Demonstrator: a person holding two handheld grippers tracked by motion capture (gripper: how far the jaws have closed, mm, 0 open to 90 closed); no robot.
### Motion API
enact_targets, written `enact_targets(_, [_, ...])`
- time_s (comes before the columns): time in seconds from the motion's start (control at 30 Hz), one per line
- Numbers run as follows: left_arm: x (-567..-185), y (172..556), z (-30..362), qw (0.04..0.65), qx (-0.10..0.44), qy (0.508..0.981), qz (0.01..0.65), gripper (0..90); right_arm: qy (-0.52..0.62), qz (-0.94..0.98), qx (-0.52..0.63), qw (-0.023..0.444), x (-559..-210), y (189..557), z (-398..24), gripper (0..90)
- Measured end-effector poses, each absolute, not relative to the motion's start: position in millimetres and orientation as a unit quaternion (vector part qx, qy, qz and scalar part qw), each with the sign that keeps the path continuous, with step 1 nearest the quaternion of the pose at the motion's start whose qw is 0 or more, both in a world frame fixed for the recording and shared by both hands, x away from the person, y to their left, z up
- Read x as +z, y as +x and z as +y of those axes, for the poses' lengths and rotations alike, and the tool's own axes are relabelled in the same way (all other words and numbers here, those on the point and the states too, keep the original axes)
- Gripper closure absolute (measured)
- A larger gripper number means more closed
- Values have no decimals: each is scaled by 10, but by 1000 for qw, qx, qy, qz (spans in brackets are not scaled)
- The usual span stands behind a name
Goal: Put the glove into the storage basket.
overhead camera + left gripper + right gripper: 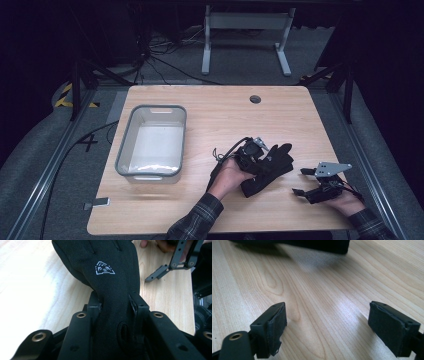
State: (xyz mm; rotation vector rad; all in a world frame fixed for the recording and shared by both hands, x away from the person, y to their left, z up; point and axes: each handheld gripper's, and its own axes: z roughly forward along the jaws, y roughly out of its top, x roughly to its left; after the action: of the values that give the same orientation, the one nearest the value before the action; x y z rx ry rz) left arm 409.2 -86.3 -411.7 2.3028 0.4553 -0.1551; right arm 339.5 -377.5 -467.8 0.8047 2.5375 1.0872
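A black glove (274,167) with a small white logo lies on the wooden table (215,112), right of centre near the front. My left gripper (262,159) is shut on it. In the left gripper view the two pads (133,306) pinch the glove (105,267) near its cuff, and its fingers stretch away from me. My right gripper (299,181) sits low by the table's front right corner, open, with nothing between its pads (274,327). It faces bare wood, and the glove's dark edge (312,245) lies beyond it.
A grey plastic bin (123,145) with a white inside stands on the left half of the table. A round cable hole (255,99) is at the back. A small grey tag (97,203) lies at the front left corner.
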Motion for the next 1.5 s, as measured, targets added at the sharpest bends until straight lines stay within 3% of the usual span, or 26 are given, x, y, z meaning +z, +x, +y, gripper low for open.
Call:
enact_targets(0.53, [-3761,4180,-455,388,-29,897,209,684,278,874,375,133,-4678,3396,-3776,158])
enact_targets(1.5, [-3420,4309,1137,390,61,851,348,678,281,873,375,133,-4677,3398,-3778,158])
